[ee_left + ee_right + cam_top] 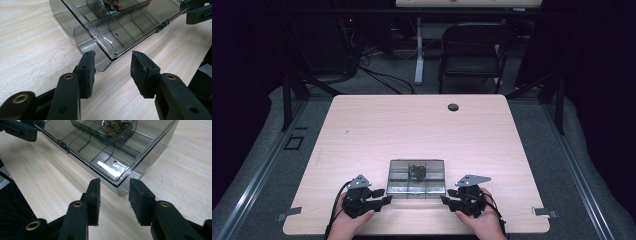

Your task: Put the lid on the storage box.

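Both grippers poised at the near corners of the closed box

Left gripper point(112, 67) and right gripper point(114, 195) stand with jaws apart, holding nothing, each aimed at a near corner of the box point(417, 178) on the table point(377, 125). Likely next: the latch point(62, 144); approach level, avoid jolting the trinket point(113, 128) inside.

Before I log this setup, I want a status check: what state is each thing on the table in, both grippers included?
compartment box: clear smoky plastic, lid shut, latch on the near edge, flat on the table.
trinkets: a dark metallic cluster lying in one far middle compartment; the other compartments look empty.
left gripper: open, jaws apart at the box's near corner, not touching it.
right gripper: open, jaws apart at the other near corner, not touching.
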The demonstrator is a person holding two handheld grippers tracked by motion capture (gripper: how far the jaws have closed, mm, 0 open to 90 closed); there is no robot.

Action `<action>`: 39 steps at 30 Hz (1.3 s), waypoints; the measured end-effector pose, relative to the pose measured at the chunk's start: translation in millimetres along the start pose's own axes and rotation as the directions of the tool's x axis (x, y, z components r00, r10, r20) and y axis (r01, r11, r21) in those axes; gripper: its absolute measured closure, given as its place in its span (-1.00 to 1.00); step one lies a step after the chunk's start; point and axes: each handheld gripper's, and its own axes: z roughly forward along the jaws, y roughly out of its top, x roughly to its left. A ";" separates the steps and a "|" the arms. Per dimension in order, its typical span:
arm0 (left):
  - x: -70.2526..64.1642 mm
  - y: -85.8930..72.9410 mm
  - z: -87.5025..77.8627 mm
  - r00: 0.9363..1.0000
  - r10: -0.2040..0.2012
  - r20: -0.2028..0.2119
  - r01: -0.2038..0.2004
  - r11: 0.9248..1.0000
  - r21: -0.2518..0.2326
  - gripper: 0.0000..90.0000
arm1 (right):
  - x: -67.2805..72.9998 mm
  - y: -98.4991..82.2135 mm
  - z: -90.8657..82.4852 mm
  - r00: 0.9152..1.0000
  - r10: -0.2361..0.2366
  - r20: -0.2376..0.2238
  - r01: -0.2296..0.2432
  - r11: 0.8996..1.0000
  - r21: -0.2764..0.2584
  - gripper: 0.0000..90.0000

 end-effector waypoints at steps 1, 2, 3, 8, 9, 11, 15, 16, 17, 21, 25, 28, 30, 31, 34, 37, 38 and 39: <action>0.4 0.1 -0.5 1.000 0.000 0.000 0.000 1.000 -0.002 0.20 | -0.4 0.3 -0.6 1.000 0.000 -0.003 0.000 1.000 0.002 0.33; 1.2 0.4 -1.4 1.000 -0.001 0.005 0.001 1.000 -0.002 0.20 | -0.8 0.2 -0.9 1.000 0.000 -0.002 0.000 1.000 -0.002 0.32; 1.5 0.4 -1.9 1.000 -0.005 0.003 0.005 1.000 -0.012 0.20 | -1.1 0.2 -1.1 1.000 0.006 -0.006 -0.007 1.000 -0.010 0.31; 3.3 1.8 -8.6 1.000 -0.009 0.007 0.010 0.999 -0.031 0.19 | -2.5 0.8 -5.1 1.000 0.020 -0.015 -0.020 0.999 -0.029 0.29; 3.5 1.8 -9.7 1.000 -0.012 0.008 0.012 0.999 -0.038 0.19 | -2.6 1.2 -6.5 1.000 0.021 -0.014 -0.021 0.999 -0.030 0.29; 4.2 2.3 -12.2 1.000 -0.013 0.008 0.014 0.999 -0.044 0.18 | -3.0 1.8 -8.5 1.000 0.022 -0.015 -0.022 0.999 -0.041 0.29; 6.8 2.6 -15.0 1.000 -0.017 0.004 0.017 0.998 -0.055 0.17 | -4.9 2.9 -11.7 0.999 0.035 -0.017 -0.036 0.997 -0.063 0.28; 7.7 2.7 -15.9 1.000 -0.017 0.000 0.017 0.998 -0.055 0.17 | -5.5 3.1 -12.3 0.999 0.043 -0.016 -0.044 0.997 -0.068 0.28; 8.1 2.7 -16.4 1.000 -0.023 0.000 0.023 0.998 -0.057 0.17 | -6.6 3.1 -12.7 0.999 0.043 -0.019 -0.044 0.996 -0.075 0.28; 10.8 3.1 -18.8 1.000 -0.028 -0.005 0.027 0.997 -0.068 0.17 | -11.1 3.6 -15.3 0.998 0.061 -0.011 -0.062 0.994 -0.088 0.28; 14.2 3.2 -21.6 0.999 -0.032 -0.021 0.030 0.997 -0.071 0.16 | -17.0 4.0 -17.8 0.997 0.074 -0.004 -0.074 0.993 -0.092 0.28; 18.0 3.0 -23.3 0.999 -0.040 -0.030 0.038 0.996 -0.079 0.15 | -21.3 3.9 -19.4 0.995 0.095 0.006 -0.094 0.990 -0.109 0.28; 20.6 2.7 -24.2 0.998 -0.047 -0.039 0.044 0.995 -0.085 0.14 | -24.7 3.4 -20.6 0.995 0.101 0.016 -0.099 0.989 -0.113 0.26; 22.3 2.6 -25.0 0.998 -0.044 -0.042 0.041 0.996 -0.078 0.13 | -26.6 3.1 -20.6 0.994 0.105 0.018 -0.103 0.988 -0.119 0.25; 26.2 1.5 -25.3 0.997 -0.056 -0.058 0.051 0.995 -0.082 0.12 | -33.2 2.1 -21.6 0.992 0.120 0.036 -0.115 0.987 -0.114 0.21; 31.0 1.0 -25.5 0.995 -0.058 -0.079 0.051 0.996 -0.079 0.11 | -38.7 0.9 -21.1 0.989 0.140 0.048 -0.134 0.985 -0.108 0.18; 33.1 0.9 -26.1 0.995 -0.057 -0.084 0.051 0.996 -0.072 0.10 | -40.2 0.5 -20.5 0.988 0.146 0.051 -0.139 0.984 -0.110 0.17; 34.9 0.6 -25.9 0.994 -0.060 -0.090 0.053 0.996 -0.074 0.10 | -41.5 0.2 -20.5 0.987 0.148 0.058 -0.141 0.984 -0.106 0.16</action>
